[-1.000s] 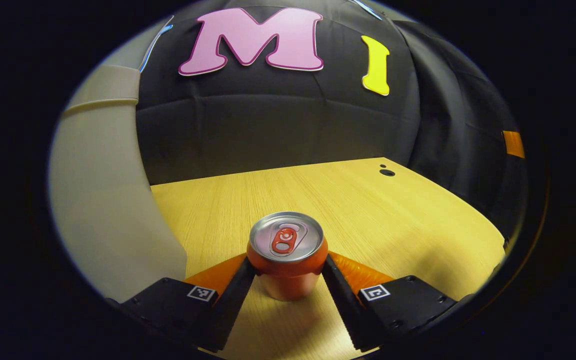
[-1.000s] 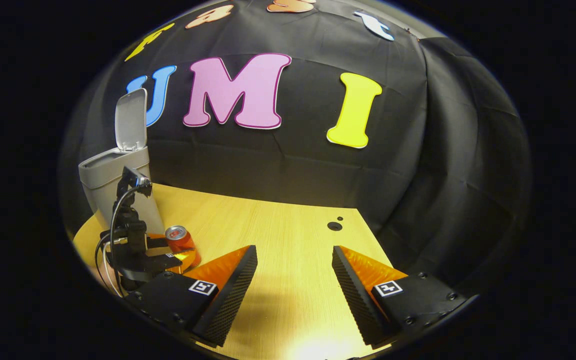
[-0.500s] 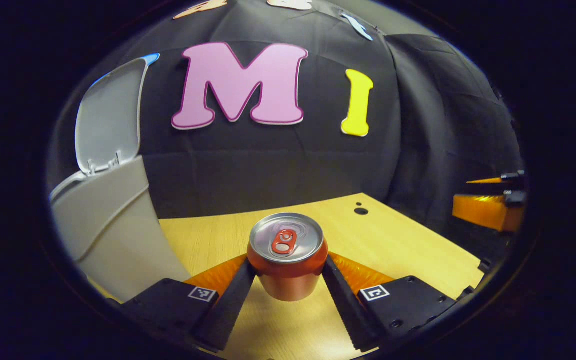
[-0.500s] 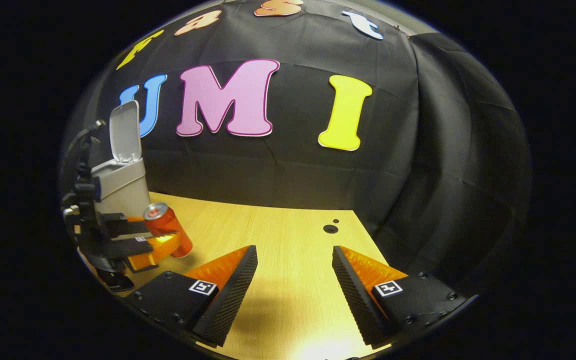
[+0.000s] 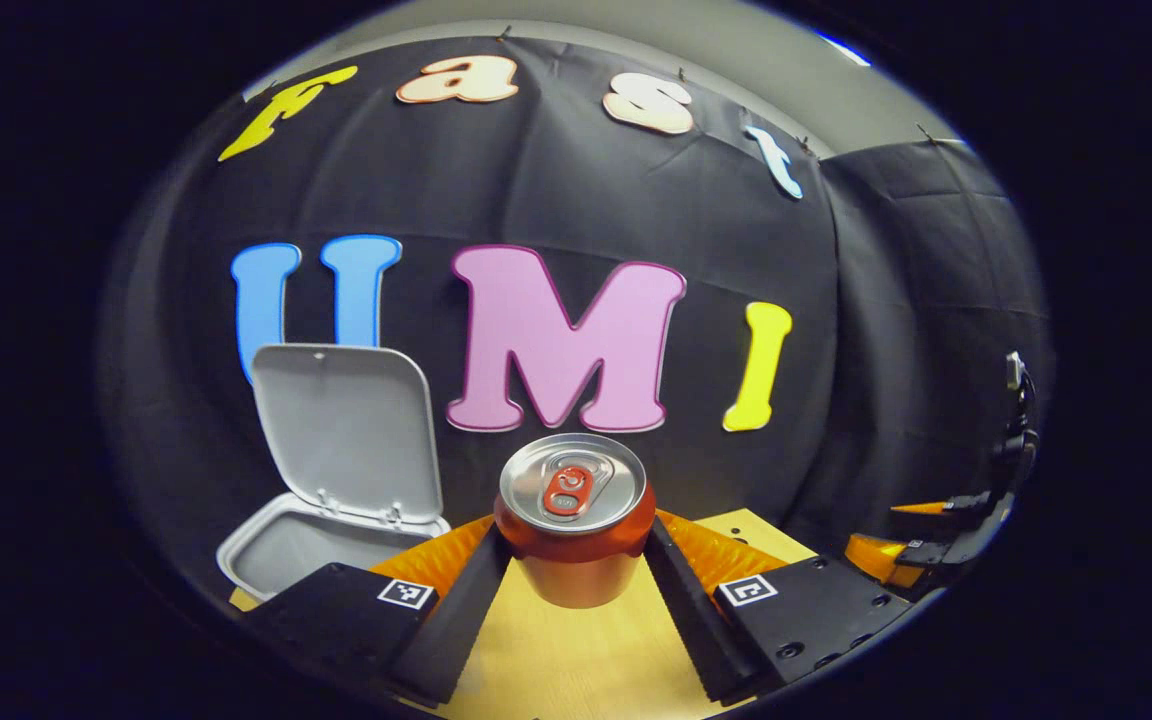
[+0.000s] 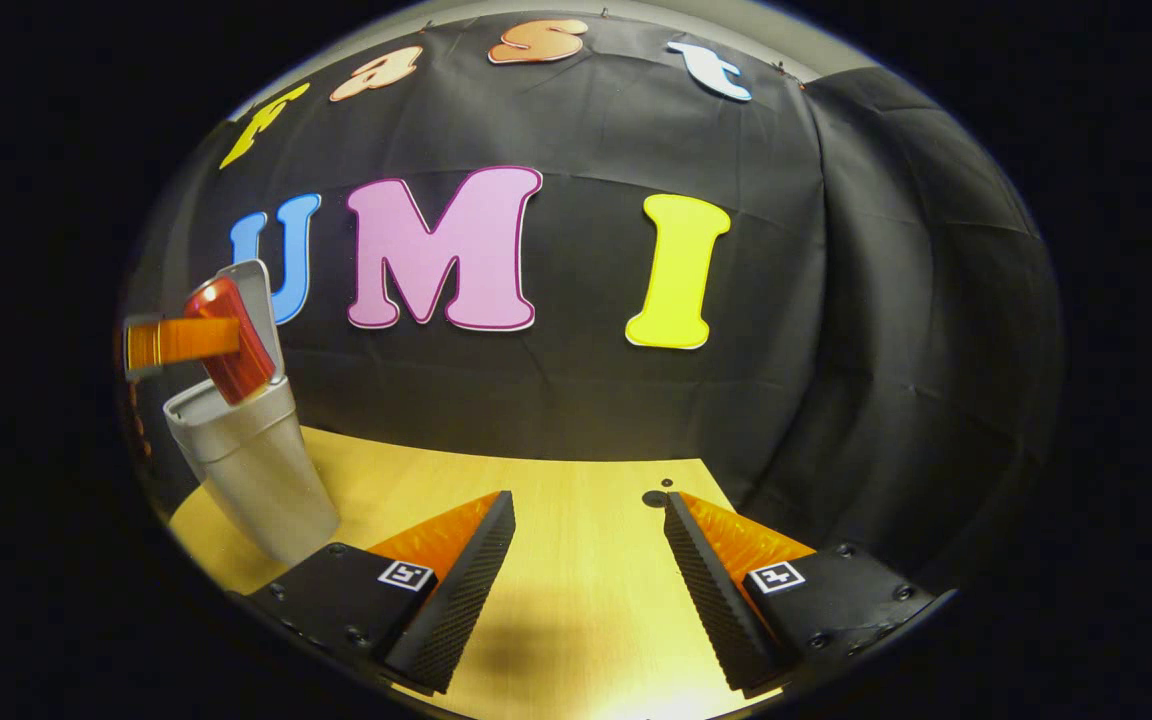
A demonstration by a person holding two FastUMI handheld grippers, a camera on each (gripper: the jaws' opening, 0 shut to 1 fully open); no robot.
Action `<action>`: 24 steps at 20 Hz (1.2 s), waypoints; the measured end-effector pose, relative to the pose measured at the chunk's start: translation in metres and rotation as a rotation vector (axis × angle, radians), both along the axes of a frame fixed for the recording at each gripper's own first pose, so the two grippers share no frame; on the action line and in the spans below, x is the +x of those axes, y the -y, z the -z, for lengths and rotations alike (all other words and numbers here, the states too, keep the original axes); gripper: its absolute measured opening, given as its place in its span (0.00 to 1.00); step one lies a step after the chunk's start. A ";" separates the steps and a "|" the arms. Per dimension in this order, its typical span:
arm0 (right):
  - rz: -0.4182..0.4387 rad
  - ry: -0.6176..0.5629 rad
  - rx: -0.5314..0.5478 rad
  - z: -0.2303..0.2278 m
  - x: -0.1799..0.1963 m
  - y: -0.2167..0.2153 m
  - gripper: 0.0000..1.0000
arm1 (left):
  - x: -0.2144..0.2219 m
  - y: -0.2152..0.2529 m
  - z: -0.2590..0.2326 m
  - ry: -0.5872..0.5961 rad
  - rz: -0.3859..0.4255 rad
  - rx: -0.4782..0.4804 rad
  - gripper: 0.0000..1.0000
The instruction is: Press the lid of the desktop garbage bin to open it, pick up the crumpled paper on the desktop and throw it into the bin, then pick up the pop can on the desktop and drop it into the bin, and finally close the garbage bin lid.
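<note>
One second is enough for the can point(image 5: 574, 520) to go from standing on the tabletop point(image 6: 576, 520) to hanging in the air. The left tool point(image 5: 576, 545) was closed on it low on the wood, with the bin's wall looming at the left; now it is raised, the tabletop shows as a mere strip beneath the can, and the bin point(image 5: 281, 548) lies lower left with its lid point(image 5: 348, 432) tipped up and its mouth open.

In the right gripper view the can point(image 6: 232, 342) has left the wood beside the bin and now sits above the bin point(image 6: 251, 455), tilted and in front of the raised lid point(image 6: 258, 300), with one finger point(image 6: 181, 340) of the left tool across it. I judge the lift done and the carry nearly done; the drop seems close, though whether the can is squarely over the mouth cannot be told. No crumpled paper lies on the visible tabletop, so it is probably already inside.

The left tool holds the can firmly, both fingers pressing its sides just under the shoulder, top facing the camera. It is high and pitched toward the bin at the tabletop's left edge.

The right tool point(image 6: 586, 570) hangs low over the tabletop's near edge, jaws wide with nothing between them, well apart from the bin.
</note>
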State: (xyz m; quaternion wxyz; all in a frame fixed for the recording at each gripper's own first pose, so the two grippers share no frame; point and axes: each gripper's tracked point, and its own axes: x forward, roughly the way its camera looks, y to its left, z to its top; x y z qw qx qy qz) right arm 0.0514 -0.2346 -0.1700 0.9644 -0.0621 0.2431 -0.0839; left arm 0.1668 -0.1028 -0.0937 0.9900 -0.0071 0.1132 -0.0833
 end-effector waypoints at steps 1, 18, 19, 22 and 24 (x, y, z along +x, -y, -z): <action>0.000 0.002 0.010 -0.002 0.000 -0.002 0.98 | 0.005 -0.023 -0.010 0.014 -0.040 0.008 0.88; 0.002 0.051 0.032 -0.050 -0.004 -0.059 0.97 | 0.024 -0.168 0.075 -0.161 -0.168 0.141 0.91; -0.006 0.042 0.037 -0.047 -0.008 -0.066 0.98 | 0.023 -0.170 0.076 -0.165 -0.174 0.141 0.92; -0.024 0.025 0.051 -0.043 -0.016 -0.085 0.98 | 0.019 -0.175 0.069 -0.148 -0.192 0.118 0.96; -0.037 0.030 0.054 -0.045 -0.018 -0.097 0.98 | 0.008 -0.177 0.056 -0.123 -0.203 0.109 0.96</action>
